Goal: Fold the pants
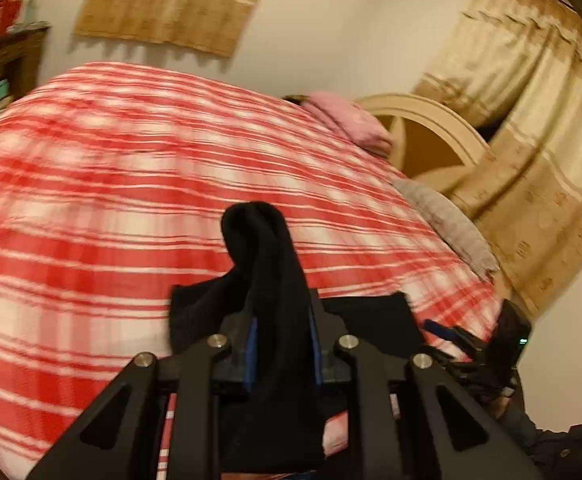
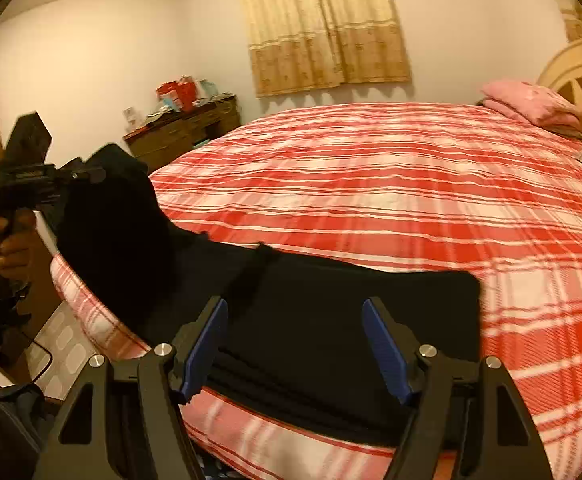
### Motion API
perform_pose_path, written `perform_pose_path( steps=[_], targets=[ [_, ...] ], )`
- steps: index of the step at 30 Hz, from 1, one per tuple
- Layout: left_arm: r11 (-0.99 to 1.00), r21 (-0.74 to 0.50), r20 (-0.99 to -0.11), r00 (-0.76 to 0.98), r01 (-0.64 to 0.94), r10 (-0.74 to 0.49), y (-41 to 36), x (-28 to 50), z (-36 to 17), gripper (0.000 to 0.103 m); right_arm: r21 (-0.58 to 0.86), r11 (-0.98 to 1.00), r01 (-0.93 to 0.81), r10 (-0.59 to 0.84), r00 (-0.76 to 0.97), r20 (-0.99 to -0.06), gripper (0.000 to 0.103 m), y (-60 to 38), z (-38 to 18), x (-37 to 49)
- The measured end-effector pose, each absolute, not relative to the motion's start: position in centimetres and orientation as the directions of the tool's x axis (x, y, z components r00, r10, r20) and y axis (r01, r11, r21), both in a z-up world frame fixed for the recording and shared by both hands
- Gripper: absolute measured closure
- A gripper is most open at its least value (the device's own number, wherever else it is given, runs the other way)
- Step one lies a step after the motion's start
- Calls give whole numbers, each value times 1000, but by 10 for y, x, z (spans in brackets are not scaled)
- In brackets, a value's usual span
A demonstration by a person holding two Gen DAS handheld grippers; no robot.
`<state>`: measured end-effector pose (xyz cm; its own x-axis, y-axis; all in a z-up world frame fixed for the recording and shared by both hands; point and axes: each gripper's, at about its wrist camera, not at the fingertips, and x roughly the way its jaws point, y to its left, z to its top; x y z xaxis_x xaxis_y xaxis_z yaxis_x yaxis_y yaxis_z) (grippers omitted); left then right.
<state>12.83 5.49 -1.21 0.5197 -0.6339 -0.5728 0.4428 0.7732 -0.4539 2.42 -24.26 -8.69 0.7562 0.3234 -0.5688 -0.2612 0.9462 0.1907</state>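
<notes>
Left gripper point(image 1: 281, 344): nearest the lens, jaws clenched on a bunched fold of the black pants point(image 1: 267, 280); cloth rises in a hump past the blue pads point(image 1: 252, 354) and hangs below them. Seen from the right wrist view, this gripper point(image 2: 87, 174) is held up off the near left corner of the bed, a hand point(image 2: 5, 240) on its grip, with cloth draping down from it.

Right gripper point(image 2: 295, 344): jaws released, blue pads point(image 2: 207, 344) standing wide; pants lie beneath and between them, but the pads do not press on anything.

Pants point(image 2: 331, 304): black, mostly flat along the near edge of the bed; left end lifted.

Bed point(image 2: 371, 184): red and white plaid cover. Pink pillow point(image 2: 531, 104) at the far right corner by the headboard point(image 2: 579, 68).

Step in hand, as judged: carrying the lifted end over for a fold. To do it well, keep the grip firm, pin or hold the flat part with the open gripper, and bring the edges down matched, without dragging cloth off the near edge.
</notes>
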Motion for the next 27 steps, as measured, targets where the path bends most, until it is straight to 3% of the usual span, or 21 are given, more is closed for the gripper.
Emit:
perform_pose_path(
  steps=[7, 14, 21, 24, 26, 27],
  targets=[
    [690, -454, -591, 389, 563, -707, -47, 129, -7, 82, 254, 965, -59, 193, 816, -545, 32, -304, -97, 15],
    [653, -411, -654, 293, 636, -697, -129, 126, -25, 82, 346, 918, 193, 53, 806, -590, 32, -361, -122, 22],
    [710, -160, -754, 380, 686, -537, -193, 119, -67, 79, 343, 923, 177, 38, 843, -537, 32, -365, -114, 17],
    [685, -200, -756, 334, 700, -562, -200, 114, -71, 71, 329, 925, 191, 14, 848, -530, 32, -366, -114, 16],
    [664, -226, -731, 327, 712, -599, -197, 105, -64, 46, 321, 923, 211, -10, 848, -530, 32, -370, -115, 15],
    [675, -210, -717, 358, 707, -598, -191, 102, -59, 40, 324, 921, 218, -14, 848, -530, 32, -372, -115, 15]
  ],
)
